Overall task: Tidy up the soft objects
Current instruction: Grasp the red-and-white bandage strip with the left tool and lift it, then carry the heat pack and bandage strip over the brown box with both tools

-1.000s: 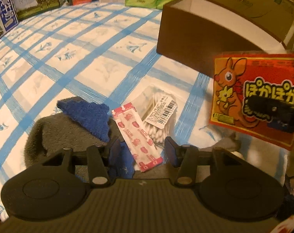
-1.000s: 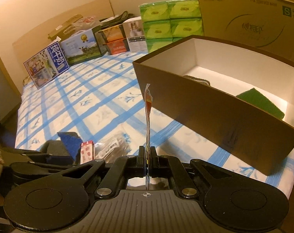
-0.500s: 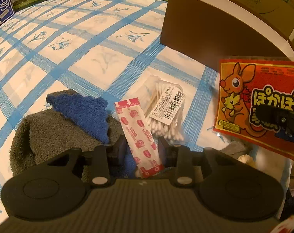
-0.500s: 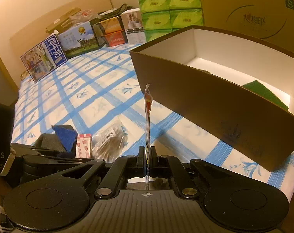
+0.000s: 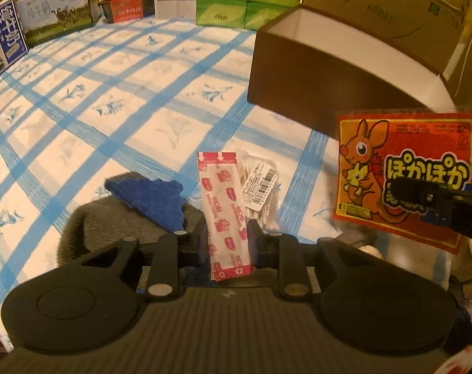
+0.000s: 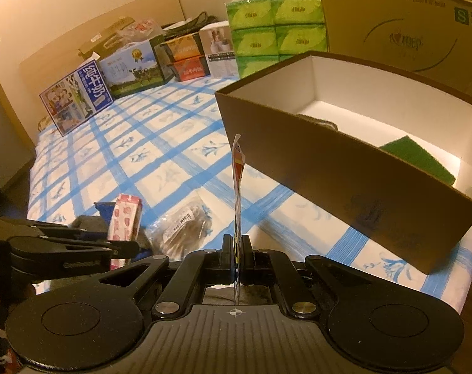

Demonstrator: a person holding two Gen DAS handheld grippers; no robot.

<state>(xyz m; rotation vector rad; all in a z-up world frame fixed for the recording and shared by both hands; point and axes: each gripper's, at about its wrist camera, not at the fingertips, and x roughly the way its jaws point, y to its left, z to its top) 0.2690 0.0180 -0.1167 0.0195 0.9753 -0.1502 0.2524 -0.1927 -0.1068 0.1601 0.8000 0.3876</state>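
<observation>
Left wrist: left tool (image 5: 226, 241) clamped on bandage strip (image 5: 225, 215), held upright above grey towel (image 5: 111, 227), beside cotton swab pack (image 5: 260, 187). Right wrist: right tool (image 6: 236, 257) clamped on heat pack (image 6: 237, 180), edge-on, just short of brown box (image 6: 345, 168) on bed (image 6: 142, 155).

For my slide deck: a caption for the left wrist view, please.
Left gripper pinches a bandage packet; right gripper holds an orange warmer pack.

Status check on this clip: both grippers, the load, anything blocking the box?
Left gripper shut on bandage strip. Right gripper shut on warmer packet. Brown box open, path clear.
</observation>
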